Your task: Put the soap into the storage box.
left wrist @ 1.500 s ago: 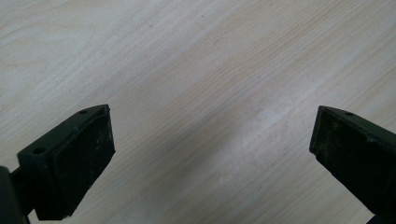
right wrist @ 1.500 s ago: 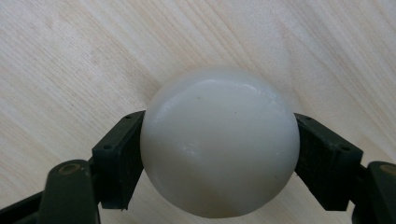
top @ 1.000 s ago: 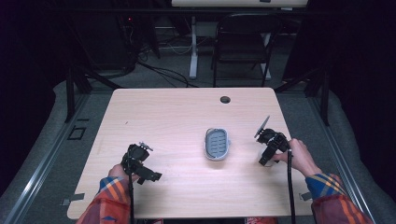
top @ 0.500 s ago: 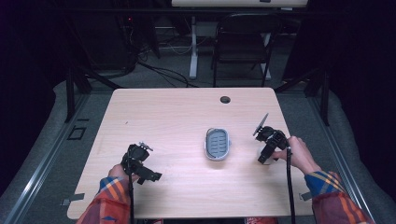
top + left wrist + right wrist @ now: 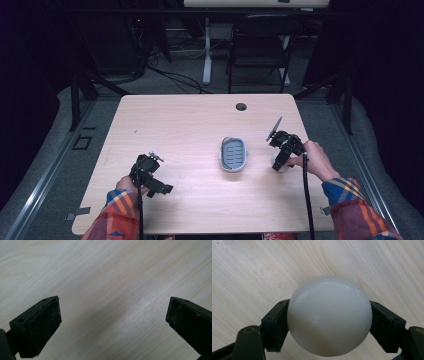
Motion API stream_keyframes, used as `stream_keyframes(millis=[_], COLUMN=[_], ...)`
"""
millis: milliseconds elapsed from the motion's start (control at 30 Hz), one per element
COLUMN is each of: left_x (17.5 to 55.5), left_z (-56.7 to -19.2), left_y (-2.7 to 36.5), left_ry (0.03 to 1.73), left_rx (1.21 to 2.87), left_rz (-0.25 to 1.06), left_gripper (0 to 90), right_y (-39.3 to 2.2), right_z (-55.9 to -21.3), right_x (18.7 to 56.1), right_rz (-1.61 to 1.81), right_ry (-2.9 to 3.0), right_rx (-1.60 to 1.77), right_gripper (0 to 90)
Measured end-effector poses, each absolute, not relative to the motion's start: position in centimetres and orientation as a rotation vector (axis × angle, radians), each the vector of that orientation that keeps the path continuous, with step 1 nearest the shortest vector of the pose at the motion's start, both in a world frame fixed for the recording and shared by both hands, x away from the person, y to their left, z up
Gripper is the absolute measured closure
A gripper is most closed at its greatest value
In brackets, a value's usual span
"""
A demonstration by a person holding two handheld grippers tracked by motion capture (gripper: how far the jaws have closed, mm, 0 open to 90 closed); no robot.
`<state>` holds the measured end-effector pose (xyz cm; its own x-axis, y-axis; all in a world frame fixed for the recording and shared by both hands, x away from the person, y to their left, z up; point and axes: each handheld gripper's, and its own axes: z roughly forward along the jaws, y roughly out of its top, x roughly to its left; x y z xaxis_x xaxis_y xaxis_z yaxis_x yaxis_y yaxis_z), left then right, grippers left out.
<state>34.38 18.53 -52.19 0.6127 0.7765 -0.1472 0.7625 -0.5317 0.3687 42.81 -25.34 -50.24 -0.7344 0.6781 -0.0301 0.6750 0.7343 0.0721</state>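
Right gripper (image 5: 278, 161), right of centre in the high view, had its fingers (image 5: 275, 325) closed on a white ball (image 5: 329, 315), one pad at each side of its widest part, just above the counter (image 5: 190, 120). Surface glossy and smooth; judged hard, light, and slippery. A hold across the widest part looked safest; off-centre it would likely squirt out. Grey oval dish (image 5: 233, 154) sat centre frame, near the ball. Left gripper (image 5: 148, 176), lower left, fingers (image 5: 37, 325) spread wide, empty.
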Motion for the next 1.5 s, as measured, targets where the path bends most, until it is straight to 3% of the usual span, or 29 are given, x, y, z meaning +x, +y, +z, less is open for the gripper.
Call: stream_keyframes(millis=[1500], left_x=[34.4], left_z=[-52.3], left_y=[18.5], left_ry=[1.221], left_rx=[2.458], left_rz=[0.045], left_gripper=[0.0], right_y=[-21.0], right_z=[-46.7], right_x=[45.3], right_rz=[0.088], right_ry=[2.888], right_rx=[1.008], right_gripper=[24.0])
